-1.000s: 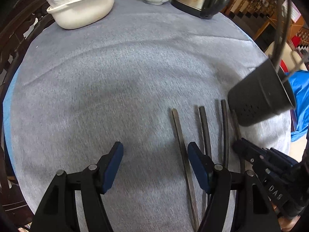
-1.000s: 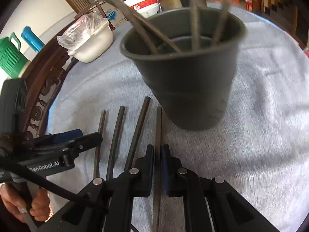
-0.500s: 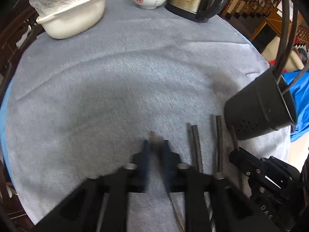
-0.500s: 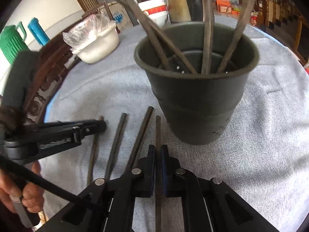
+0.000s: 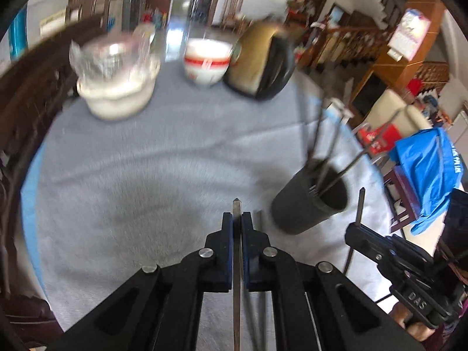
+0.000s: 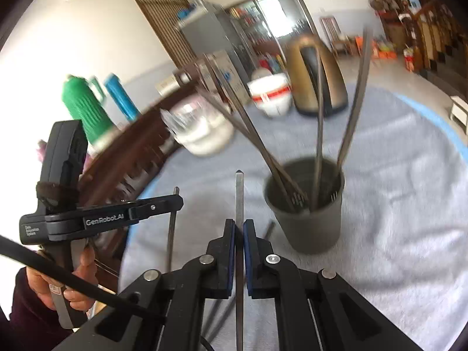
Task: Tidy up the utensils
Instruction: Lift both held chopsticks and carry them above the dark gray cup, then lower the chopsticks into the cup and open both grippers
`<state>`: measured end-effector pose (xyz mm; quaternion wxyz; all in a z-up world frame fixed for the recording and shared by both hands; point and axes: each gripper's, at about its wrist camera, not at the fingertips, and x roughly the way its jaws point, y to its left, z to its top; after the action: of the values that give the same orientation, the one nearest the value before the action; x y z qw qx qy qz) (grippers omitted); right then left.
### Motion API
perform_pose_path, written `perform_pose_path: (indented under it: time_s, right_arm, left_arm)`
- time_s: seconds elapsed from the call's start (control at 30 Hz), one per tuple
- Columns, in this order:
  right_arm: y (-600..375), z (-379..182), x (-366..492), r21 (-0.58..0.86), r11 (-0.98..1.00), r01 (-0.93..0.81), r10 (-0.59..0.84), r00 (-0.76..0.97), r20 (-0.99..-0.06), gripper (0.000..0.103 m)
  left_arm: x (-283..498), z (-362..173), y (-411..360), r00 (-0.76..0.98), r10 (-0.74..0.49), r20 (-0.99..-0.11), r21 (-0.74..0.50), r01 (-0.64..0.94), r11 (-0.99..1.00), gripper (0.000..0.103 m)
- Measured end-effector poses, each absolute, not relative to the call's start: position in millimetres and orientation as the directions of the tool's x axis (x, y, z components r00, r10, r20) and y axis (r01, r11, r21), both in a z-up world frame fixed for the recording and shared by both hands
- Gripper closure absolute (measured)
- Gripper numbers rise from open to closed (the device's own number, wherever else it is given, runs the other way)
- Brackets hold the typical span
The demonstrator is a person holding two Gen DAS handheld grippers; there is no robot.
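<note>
Two grippers are each clenching one thin metal utensil clear of the table (image 5: 122, 181): the left gripper (image 5: 237, 222) is gripping one rod (image 5: 236, 208), the right gripper (image 6: 239, 228) another (image 6: 239, 193). Just right, a dark holder (image 6: 307, 222) is standing, carrying more utensils (image 6: 320, 134). Others (image 5: 258, 218) are lying beside it.

Both wrist cameras look forward and down along their fingers, close above the grey cloth (image 5: 122, 181); each catches the dark utensil holder (image 5: 307, 207) (image 6: 310, 222) and the other gripper
</note>
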<state>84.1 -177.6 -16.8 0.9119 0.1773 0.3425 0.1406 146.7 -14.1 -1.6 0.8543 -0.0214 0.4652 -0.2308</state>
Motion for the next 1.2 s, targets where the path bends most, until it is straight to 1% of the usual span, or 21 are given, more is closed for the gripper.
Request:
perform_pose_path:
  time_s: [0.13,0.3,0.43,0.57,0.8,0.93,1.03,1.1,1.2]
  right_arm:
    - [-182,12,75,0.418,0.894,-0.158,0.374,0.777,-0.507,0.097]
    - [-191,47,59,0.395,0.905,-0.161,0.335,0.841,-0.424,0.097]
    - [-201,64,56,0.385,0.911,-0.145,0.301,0.873,-0.383,0.097]
    - [-209,77,54,0.364,0.925,-0.108,0.242,0.906,-0.348,0.097]
    - [-223,97,51,0.353,0.935,-0.023,0.126,0.954,-0.271,0.097]
    - [-224,107,50,0.31,0.95,0.046,0.025,0.975,-0.221,0.097]
    - [-225,109,53,0.294,0.953,0.068,-0.007,0.979,-0.203,0.097]
    - [-226,107,57,0.29,0.954,0.081,-0.022,0.979,-0.202,0.097]
    - [-230,104,63,0.306,0.947,0.099,-0.034,0.977,-0.209,0.097]
  left_arm:
    - [131,38,-14,0.529,-0.45,-0.719,-0.243,0.415,0.877,0.098]
    - [114,78,-17,0.579,-0.494,-0.648,-0.248,0.454,0.856,0.098]
    - [106,100,-21,0.613,-0.517,-0.597,-0.252,0.469,0.846,0.098]
    - [104,118,-27,0.656,-0.514,-0.554,-0.25,0.458,0.853,0.098]
    - [101,140,-33,0.721,-0.511,-0.468,-0.274,0.432,0.859,0.098]
    - [100,151,-37,0.766,-0.497,-0.408,-0.281,0.412,0.866,0.098]
    - [101,156,-39,0.789,-0.489,-0.371,-0.294,0.4,0.868,0.098]
    - [102,155,-43,0.803,-0.475,-0.36,-0.285,0.391,0.875,0.098]
    - [109,148,-51,0.796,-0.473,-0.378,-0.292,0.382,0.877,0.098]
